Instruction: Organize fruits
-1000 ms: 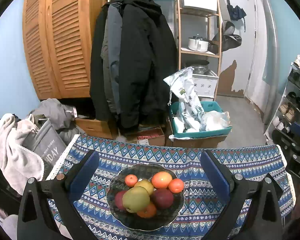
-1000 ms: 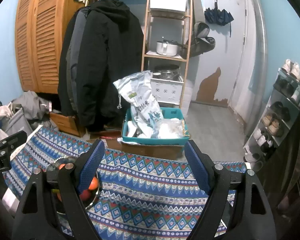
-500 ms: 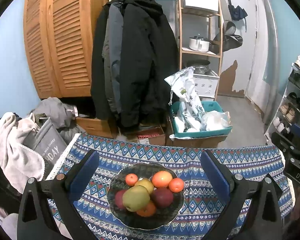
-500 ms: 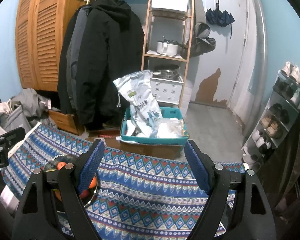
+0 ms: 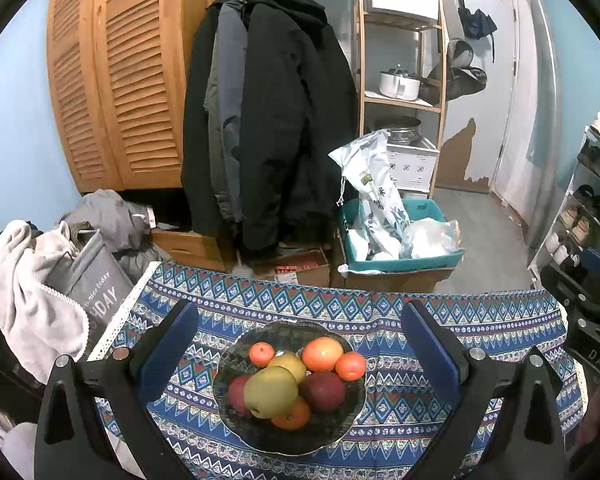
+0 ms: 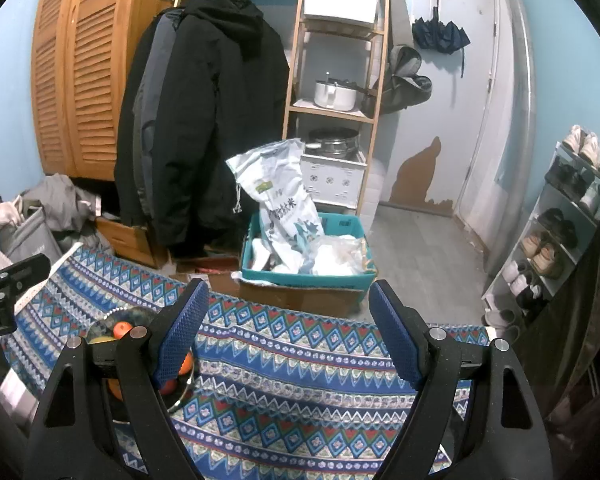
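We hold both grippers wide and empty: left gripper (image 5: 299,344) over the fruit bowl (image 5: 236,364), right gripper (image 6: 288,332) beside it. Next we pick one fruit.

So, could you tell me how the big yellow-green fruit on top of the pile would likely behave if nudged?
The yellow-green fruit is round and perched on other fruit, so it would probably roll. The dark bowl looks shallow, so it might tumble onto the patterned cloth. Its skin looks smooth, possibly slippery.
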